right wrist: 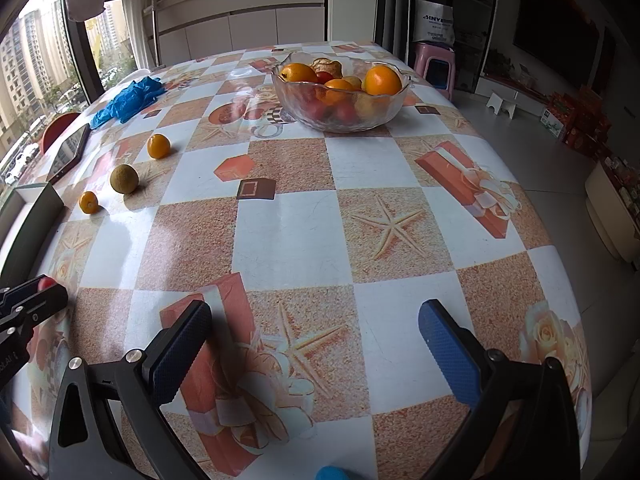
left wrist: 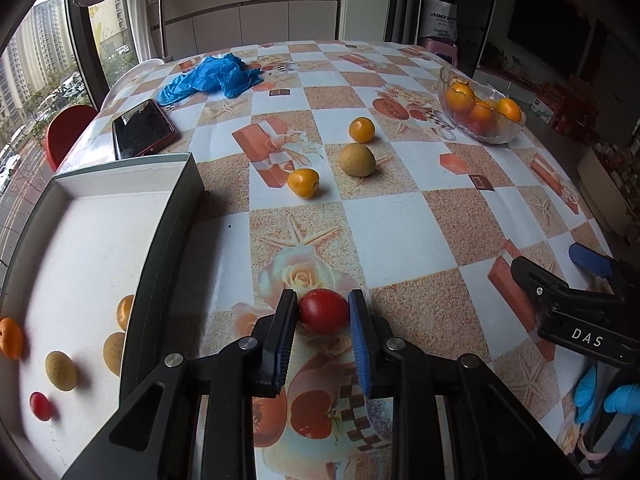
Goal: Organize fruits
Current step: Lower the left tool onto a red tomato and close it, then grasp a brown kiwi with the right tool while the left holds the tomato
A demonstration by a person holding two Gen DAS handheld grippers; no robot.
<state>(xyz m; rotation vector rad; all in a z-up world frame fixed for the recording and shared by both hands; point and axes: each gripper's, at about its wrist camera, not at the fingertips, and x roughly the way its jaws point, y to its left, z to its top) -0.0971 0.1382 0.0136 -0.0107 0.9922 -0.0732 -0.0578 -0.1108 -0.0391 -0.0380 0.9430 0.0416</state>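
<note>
Between our left gripper's [left wrist: 323, 312] fingers we pinch a small red round fruit [left wrist: 323, 311]; our right gripper [right wrist: 314, 344] hangs spread wide over the checkered tablecloth [right wrist: 288, 232].

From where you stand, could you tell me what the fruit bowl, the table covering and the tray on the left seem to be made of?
Fruit bowl: clear glass, probably, with a wavy rim; the fruit shows through its wall.
Table covering: glossy printed vinyl or oilcloth, judging by the window glare and faint creases.
Tray: looks like a matte cardboard box lid, white inside, grey-green outside, with sharp folded corners.
</note>
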